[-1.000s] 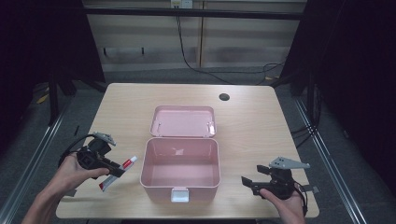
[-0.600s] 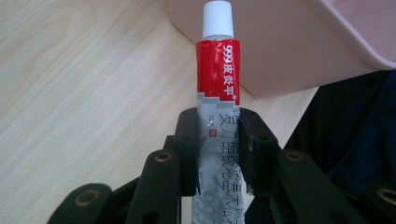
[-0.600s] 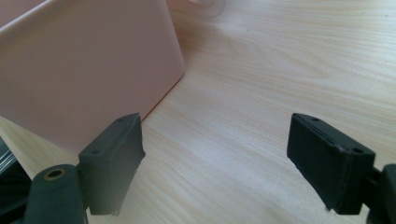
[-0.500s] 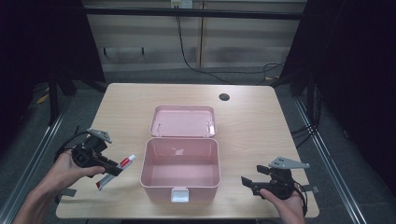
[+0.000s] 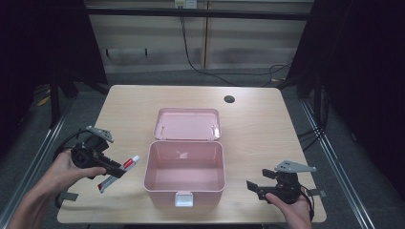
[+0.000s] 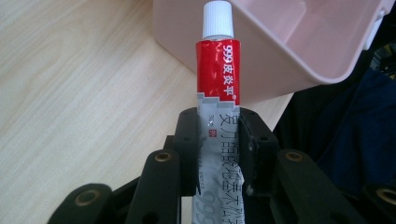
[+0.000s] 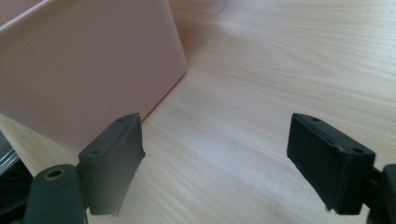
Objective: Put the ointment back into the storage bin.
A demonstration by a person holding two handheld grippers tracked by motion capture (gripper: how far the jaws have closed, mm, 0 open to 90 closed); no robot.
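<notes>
A pink box [image 5: 185,171] stands open in the middle of the table, its lid [image 5: 187,124] laid back behind it. My left gripper [image 5: 117,170] is shut on a red, white and silver ointment tube [image 5: 119,173] just left of the box. In the left gripper view the tube [image 6: 217,79] stands up between the jaws, its white cap [image 6: 217,18] by the box's wall [image 6: 285,42]. My right gripper [image 5: 252,187] sits low at the box's right, open, nothing between its fingers [image 7: 114,149]; the box's side [image 7: 88,70] is close on its left.
The wooden table [image 5: 258,129] has a round cable hole [image 5: 229,99] at the back right. The box's white latch [image 5: 183,198] faces the front edge. Dark floor, metal rails and cables surround the table.
My left gripper has moved the tube a little left and toward the front, then back right toward the box. The right gripper has stayed still.
</notes>
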